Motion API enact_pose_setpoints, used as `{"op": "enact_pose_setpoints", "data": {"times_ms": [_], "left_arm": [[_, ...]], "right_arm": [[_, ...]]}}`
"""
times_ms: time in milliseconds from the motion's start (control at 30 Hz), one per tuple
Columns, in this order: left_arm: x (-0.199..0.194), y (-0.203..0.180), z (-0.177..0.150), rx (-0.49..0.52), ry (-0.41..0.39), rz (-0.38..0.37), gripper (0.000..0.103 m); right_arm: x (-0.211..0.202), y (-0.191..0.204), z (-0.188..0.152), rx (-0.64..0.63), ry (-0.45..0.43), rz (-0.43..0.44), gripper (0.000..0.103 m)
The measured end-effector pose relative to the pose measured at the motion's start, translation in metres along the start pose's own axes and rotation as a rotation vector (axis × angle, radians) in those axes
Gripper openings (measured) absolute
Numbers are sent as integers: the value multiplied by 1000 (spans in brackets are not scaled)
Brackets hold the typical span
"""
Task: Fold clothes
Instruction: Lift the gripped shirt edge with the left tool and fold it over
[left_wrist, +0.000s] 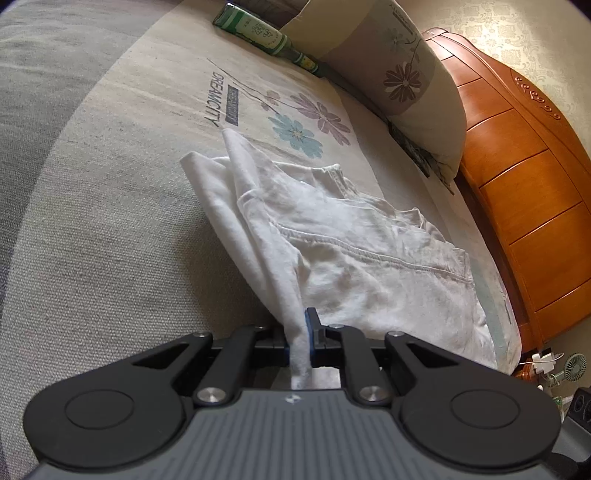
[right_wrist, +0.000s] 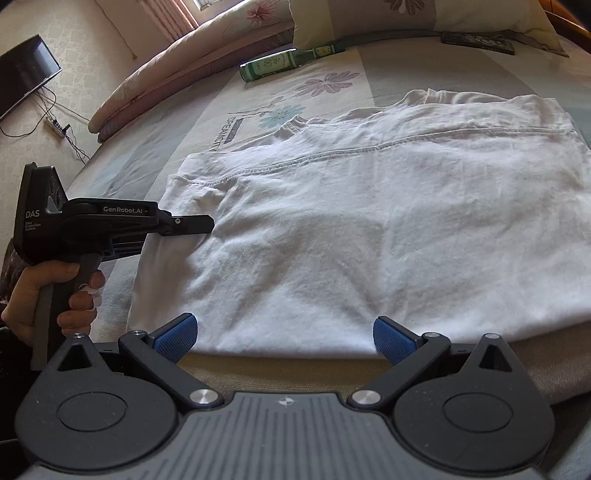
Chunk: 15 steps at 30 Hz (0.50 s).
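Observation:
A white T-shirt lies partly folded on the bed, its hem seam running across the top layer. In the left wrist view the same T-shirt stretches away, and my left gripper is shut on a pinched fold of its left edge, lifting it slightly. The right wrist view shows that left gripper from the side, held by a hand at the shirt's left edge. My right gripper stands open at the shirt's near edge, its blue pads apart with nothing between them.
A green glass bottle lies on the flowered bedsheet beyond the shirt, by a flowered pillow. A wooden headboard bounds the bed. A folded quilt, a wall screen and a power strip are at the left.

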<state>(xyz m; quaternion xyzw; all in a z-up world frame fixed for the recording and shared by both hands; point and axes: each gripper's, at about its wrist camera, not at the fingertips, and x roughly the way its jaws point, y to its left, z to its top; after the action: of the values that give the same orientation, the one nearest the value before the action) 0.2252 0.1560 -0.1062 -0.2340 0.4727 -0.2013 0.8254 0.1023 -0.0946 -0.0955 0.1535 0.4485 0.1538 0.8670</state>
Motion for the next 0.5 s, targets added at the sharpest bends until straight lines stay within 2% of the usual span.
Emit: {"op": "enact_pose_setpoints", "data": {"times_ms": [100,233,500], "left_arm": [[1,-4,5,-15,25,24,12],[1,-17,9,3,50,66,7],[-21,-57,26,61,32,10,7]], "right_arm": [[-13,-1,-4,0,-26,1,103],[-31,-6,-5,1,-66,14,103],[-56,-27,-6,25,-135,49,103]]}}
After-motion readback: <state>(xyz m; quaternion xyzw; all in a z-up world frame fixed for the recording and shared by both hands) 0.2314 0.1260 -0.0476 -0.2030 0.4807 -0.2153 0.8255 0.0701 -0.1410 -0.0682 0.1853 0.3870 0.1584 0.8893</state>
